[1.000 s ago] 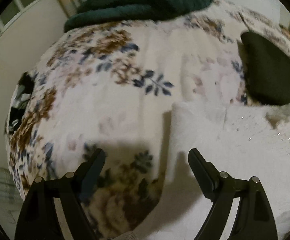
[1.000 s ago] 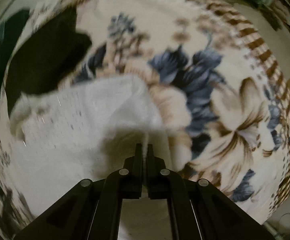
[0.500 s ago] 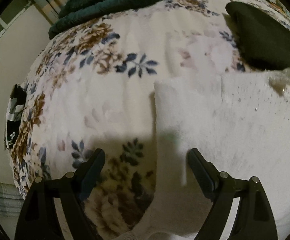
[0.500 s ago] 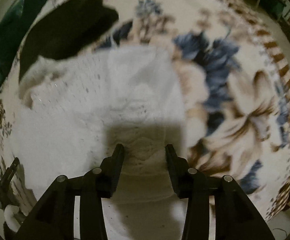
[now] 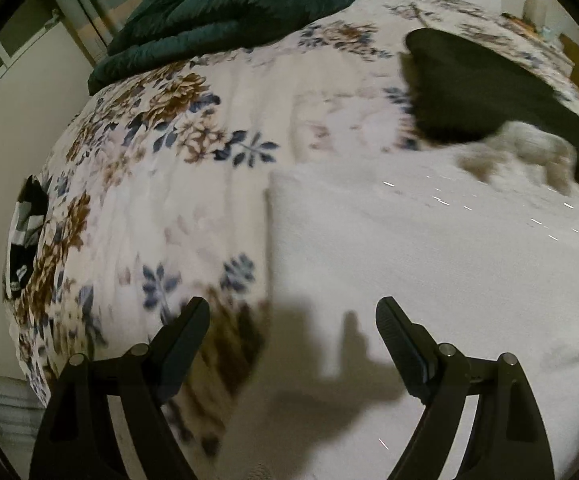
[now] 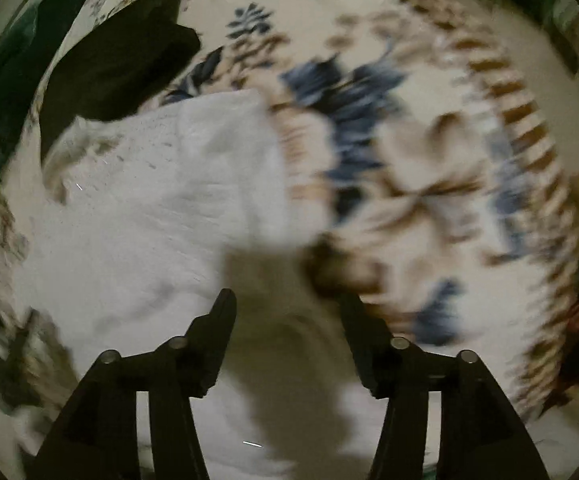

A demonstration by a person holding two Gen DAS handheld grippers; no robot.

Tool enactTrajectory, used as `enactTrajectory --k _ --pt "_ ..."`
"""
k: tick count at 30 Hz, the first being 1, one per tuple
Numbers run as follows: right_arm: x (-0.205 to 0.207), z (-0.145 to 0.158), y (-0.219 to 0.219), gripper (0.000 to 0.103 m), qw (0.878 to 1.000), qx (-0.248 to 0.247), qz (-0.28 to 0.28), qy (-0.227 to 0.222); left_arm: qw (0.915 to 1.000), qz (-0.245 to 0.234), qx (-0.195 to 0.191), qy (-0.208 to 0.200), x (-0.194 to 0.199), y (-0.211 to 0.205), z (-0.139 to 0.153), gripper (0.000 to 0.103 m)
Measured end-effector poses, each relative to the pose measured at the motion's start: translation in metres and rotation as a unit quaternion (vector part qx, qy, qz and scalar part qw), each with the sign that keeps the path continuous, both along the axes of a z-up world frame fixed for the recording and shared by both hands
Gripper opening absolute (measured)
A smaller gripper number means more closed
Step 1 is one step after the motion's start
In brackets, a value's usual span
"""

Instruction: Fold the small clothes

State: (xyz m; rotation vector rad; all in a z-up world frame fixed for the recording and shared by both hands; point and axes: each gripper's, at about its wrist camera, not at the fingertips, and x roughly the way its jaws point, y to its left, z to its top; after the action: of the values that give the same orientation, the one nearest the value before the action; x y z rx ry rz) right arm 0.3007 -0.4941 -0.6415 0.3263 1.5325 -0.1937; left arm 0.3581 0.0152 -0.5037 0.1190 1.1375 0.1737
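A white knitted garment lies flat on a floral bed cover. Its left edge runs down the middle of the left wrist view. My left gripper is open and empty, hovering over that edge. In the right wrist view the same white garment fills the left half, with a folded corner near the middle. My right gripper is open and empty above the garment's near edge. The right wrist view is blurred.
A black garment lies just beyond the white one; it also shows in the right wrist view. A dark green duvet is piled at the far end of the bed. The bed's edge drops off at the left.
My right gripper was shut on the white garment's edge, then opened and let it go. Both grippers have pulled back and up. The left gripper stayed open.
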Motion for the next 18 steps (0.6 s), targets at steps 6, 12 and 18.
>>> enactTrajectory --k 6,12,18 --pt "-0.011 -0.057 -0.026 0.051 0.997 0.076 0.019 0.018 0.9996 0.003 0.023 0.014 -0.067 -0.058 0.011 0.085" --pt "-0.004 -0.085 -0.044 0.0 0.992 0.115 0.042 -0.003 0.9963 0.056 0.041 0.051 -0.118 -0.104 -0.004 0.085" --pt "-0.014 -0.075 -0.107 0.0 0.979 0.204 0.01 -0.008 0.9933 0.092 0.026 0.065 -0.151 -0.138 -0.015 0.085"
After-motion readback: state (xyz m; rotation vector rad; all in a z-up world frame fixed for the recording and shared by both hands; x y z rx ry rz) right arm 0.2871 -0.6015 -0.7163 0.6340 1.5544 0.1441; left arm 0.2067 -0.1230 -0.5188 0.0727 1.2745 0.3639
